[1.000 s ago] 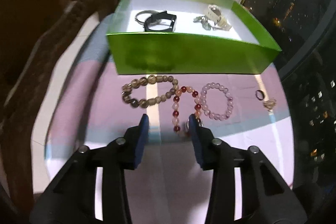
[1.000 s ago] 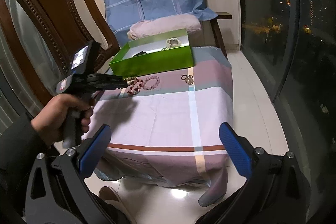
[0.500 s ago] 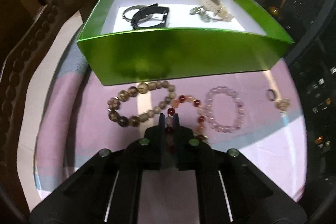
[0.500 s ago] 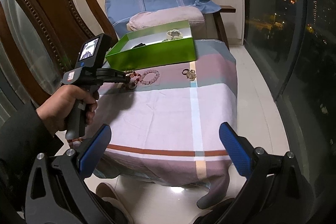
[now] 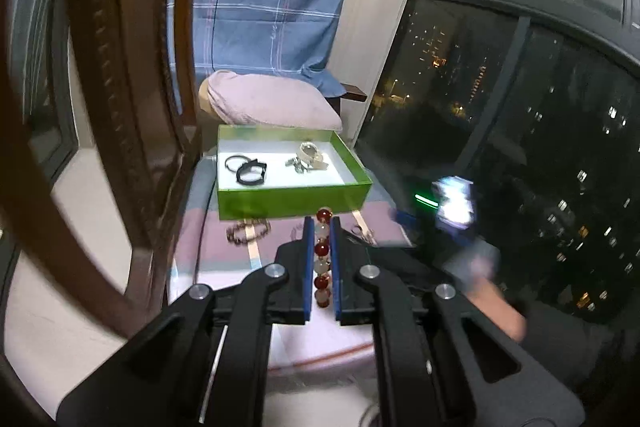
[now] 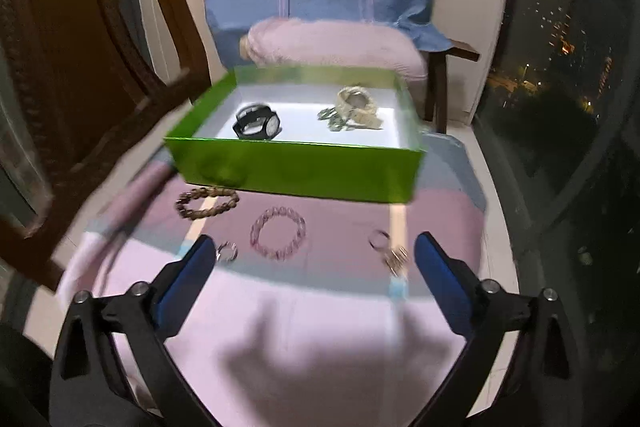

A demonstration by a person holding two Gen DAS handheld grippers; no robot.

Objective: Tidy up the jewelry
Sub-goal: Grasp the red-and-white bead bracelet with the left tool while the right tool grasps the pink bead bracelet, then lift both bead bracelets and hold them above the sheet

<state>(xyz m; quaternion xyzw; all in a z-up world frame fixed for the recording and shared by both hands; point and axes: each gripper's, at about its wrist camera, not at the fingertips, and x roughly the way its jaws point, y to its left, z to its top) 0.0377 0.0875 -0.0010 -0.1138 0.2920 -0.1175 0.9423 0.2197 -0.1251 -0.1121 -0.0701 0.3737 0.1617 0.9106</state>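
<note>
Between left tool (image 5: pixel 321 227) fingers, clamped red-and-white bracelet (image 5: pixel 322 259), right tool (image 6: pixel 310 259) spread, unseen pink bracelet (image 6: pixel 279 233) below

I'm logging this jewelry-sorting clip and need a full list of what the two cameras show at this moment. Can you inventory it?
Green box: 1, green outside, white inside, far end of table.
Black watch: 1, in box, left part.
Beige bracelet with metal pieces: 1 cluster, in box, right part.
Brown bead bracelet: 1, on cloth before the box, left.
Pink bead bracelet: 1, on cloth, middle.
Small rings: a few, metallic, on cloth, right; one more on the left.
Red-and-pale bead bracelet: 1, held off the table.
Tablecloth: 1, pink and striped.
Wooden chair: 1, brown, left.
Pillow: 1, pink, behind box.
Left gripper: jaws shut on the bracelet.
Right gripper: jaws wide open, empty.
</note>
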